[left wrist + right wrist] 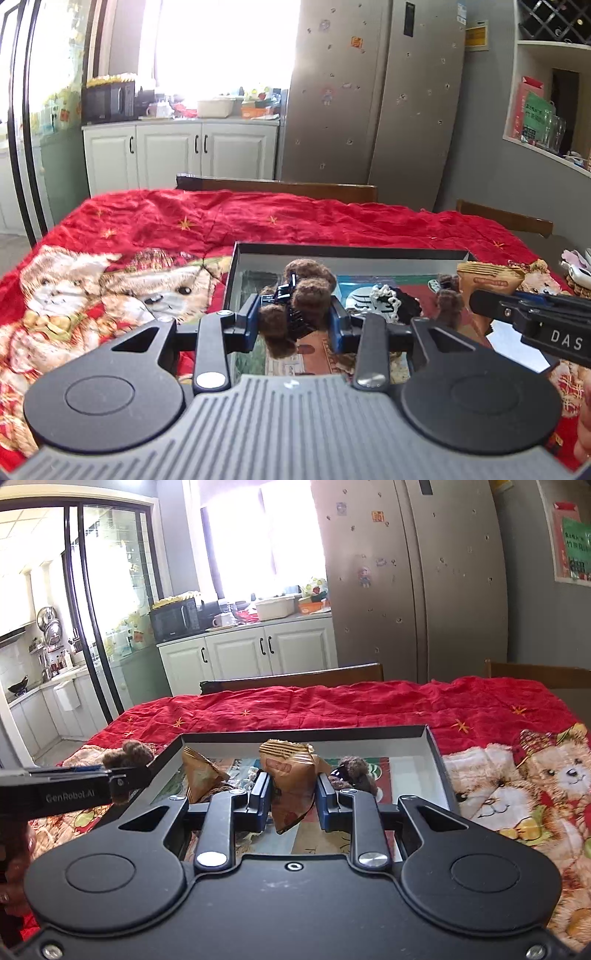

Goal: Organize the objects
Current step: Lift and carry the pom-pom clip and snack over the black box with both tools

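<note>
Open box [437, 755] on the tablecloth [332, 705], snack packets [201, 771] inside, chairs [295, 681] behind the table

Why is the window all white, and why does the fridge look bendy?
Left wrist view: sunlight overexposes the window into white glare, and the fisheye lens bows the fridge; the fuzzy brown hair claw in the left gripper looks sharp enough. Right wrist view: same window glare, the sliding door frame curves, the snack packet stays clear.
</note>
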Motion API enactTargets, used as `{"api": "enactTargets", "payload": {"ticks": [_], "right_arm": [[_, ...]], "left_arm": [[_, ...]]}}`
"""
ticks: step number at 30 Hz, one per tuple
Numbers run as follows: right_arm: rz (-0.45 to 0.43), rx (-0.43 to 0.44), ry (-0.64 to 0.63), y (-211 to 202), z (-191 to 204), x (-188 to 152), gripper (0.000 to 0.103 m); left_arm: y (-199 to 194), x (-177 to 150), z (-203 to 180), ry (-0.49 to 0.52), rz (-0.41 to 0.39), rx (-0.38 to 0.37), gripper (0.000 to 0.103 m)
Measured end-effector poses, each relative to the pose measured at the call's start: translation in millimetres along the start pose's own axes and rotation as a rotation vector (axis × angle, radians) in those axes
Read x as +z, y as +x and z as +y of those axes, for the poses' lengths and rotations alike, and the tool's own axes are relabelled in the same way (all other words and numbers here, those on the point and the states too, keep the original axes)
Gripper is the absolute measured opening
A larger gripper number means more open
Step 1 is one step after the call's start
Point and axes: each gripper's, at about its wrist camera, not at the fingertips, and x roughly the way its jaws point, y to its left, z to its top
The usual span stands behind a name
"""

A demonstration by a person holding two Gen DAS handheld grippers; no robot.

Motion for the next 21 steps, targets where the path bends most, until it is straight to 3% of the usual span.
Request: {"api": "enactTargets", "payload": {"ticks": [21], "right_arm": [[0.044,-0.014,-0.041,43,9,-26,0.024]], "left_arm": [[35,-15,0,0.034,0.058,0.019,0.041]]}}
